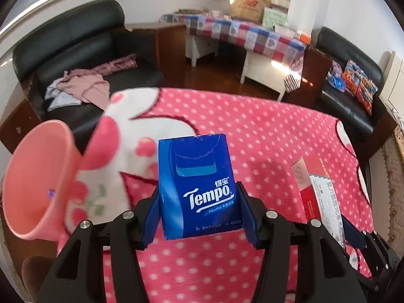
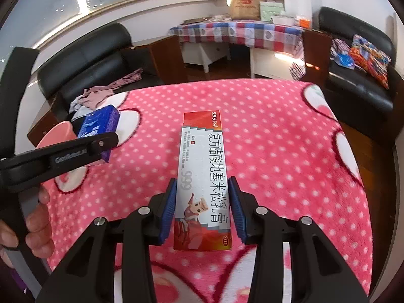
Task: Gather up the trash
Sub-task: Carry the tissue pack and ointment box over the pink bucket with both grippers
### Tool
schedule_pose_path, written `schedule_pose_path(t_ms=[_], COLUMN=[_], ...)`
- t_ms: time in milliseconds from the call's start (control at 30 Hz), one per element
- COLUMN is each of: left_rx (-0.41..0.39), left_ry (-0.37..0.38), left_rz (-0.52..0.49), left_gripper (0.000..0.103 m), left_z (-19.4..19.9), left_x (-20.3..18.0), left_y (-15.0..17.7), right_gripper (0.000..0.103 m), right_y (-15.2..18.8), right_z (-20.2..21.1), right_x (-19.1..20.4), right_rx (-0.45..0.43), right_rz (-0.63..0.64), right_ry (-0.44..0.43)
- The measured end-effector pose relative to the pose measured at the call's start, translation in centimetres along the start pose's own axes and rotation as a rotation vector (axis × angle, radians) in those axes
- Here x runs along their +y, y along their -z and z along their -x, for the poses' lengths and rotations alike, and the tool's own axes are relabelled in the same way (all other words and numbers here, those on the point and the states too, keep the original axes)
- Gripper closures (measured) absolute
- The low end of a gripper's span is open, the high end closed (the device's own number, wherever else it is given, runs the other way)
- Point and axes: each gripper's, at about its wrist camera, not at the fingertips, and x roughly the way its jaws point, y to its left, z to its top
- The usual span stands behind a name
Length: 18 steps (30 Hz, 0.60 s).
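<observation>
My left gripper (image 1: 199, 199) is shut on a blue Tempo tissue pack (image 1: 197, 186) and holds it above the pink dotted blanket (image 1: 265, 139). A pink plastic bin (image 1: 35, 179) stands at the left, close to the pack. My right gripper (image 2: 202, 202) is shut on a long red-and-white ointment box (image 2: 203, 176) and holds it over the blanket (image 2: 277, 139). The box also shows at the right of the left wrist view (image 1: 320, 192). The left gripper with the pack (image 2: 101, 126) and the bin's rim (image 2: 58, 133) show at the left of the right wrist view.
A black sofa (image 1: 75, 50) with loose clothes (image 1: 78, 88) stands behind the blanket on the left. A table with a checked cloth (image 1: 240, 35) and a second black sofa (image 1: 353, 80) with bags stand at the back.
</observation>
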Motion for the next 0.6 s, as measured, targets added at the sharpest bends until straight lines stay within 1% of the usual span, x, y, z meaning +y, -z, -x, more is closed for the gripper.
schedule_pose_path(t_ms=[233,433,600], left_rx=[-0.095,-0.150,-0.187], left_ry=[-0.037,-0.077,-0.111], left_rz=[0.024,0.054,0.085], left_gripper=[0.048,0.048,0.048], left_z=[3.9,6.4,8.1], left_x=[3.1,6.2,9.1], left_y=[0.5,1.2,1.8], right_gripper=[0.062,0.062,0.062], right_y=[-1.2,-2.1,-2.5], right_z=[0.5,0.8,1.0], right_x=[3.9,8.0,10.9], right_rx=[-0.036,-0.060,-0.071], right_rz=[0.075,0.148,0.185], right_ry=[-0.052,-0.108,-0.144])
